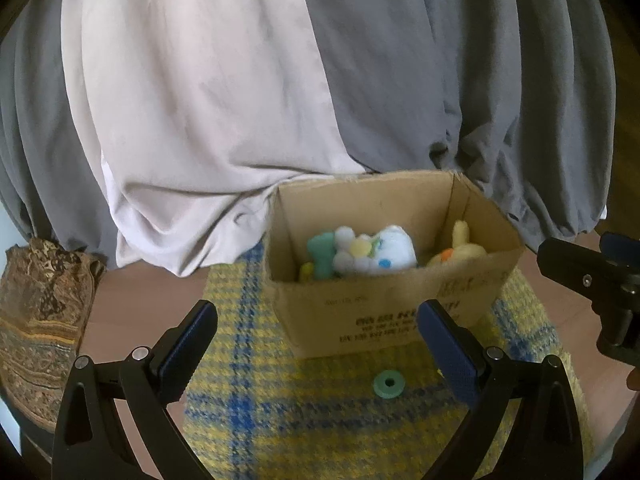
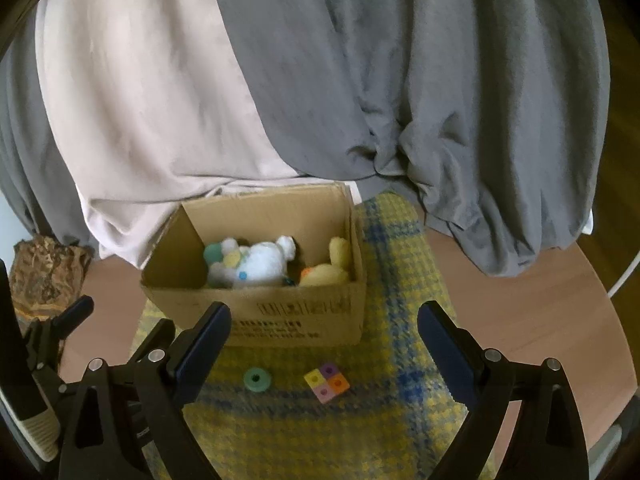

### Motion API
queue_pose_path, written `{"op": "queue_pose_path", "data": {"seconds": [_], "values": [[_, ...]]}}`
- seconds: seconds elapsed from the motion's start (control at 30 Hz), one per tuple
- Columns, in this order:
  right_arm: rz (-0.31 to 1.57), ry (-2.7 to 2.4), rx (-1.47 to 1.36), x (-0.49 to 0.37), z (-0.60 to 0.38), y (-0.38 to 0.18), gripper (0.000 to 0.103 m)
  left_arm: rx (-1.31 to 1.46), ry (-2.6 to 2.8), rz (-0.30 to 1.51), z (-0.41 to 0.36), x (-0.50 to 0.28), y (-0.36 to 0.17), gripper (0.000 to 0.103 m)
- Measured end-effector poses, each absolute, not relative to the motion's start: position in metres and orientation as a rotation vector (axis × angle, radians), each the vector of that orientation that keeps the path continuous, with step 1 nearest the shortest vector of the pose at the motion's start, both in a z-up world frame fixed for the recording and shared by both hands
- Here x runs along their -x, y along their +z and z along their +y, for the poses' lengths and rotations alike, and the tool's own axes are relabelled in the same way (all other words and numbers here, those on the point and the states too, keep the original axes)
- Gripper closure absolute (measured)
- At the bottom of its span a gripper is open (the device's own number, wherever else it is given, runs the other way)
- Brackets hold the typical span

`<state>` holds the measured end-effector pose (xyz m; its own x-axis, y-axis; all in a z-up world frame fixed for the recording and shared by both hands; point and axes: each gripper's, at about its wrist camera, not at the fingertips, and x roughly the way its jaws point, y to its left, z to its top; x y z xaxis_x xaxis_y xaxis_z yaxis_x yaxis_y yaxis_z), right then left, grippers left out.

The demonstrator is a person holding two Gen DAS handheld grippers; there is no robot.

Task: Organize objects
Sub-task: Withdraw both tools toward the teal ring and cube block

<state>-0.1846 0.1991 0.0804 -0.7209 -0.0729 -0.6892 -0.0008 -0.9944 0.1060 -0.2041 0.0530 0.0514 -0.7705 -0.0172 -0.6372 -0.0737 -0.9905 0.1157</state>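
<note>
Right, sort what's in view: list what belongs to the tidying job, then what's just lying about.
Job:
cardboard box, plush toys already inside
green ring on the mat, outside the box
four-colour block beside it
left gripper and right gripper, both open, empty

Lying about:
plaid mat
patterned cloth
grey and pale sheets behind

Matt corrugated cardboard box (image 2: 280, 320) holds fluffy plush toys (image 2: 260, 264) on a coarse woven plaid cloth (image 2: 320, 432) over a smooth wooden worktop (image 2: 520, 320).

Beside one cardboard box (image 2: 296, 320) we count one green ring (image 2: 257, 380) and one four-coloured block (image 2: 326, 382); inside it, at least three plush toys (image 2: 260, 264).
</note>
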Motion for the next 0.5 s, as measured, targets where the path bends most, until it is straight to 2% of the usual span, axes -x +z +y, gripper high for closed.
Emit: {"op": "queue_pose_path", "data": {"seconds": [0.5], "values": [[-0.139,-2.865,-1.255,0.172,0.208,0.032,0.009,1.129,2.857,0.187,0.063,0.192,-0.001,0.001]]}}
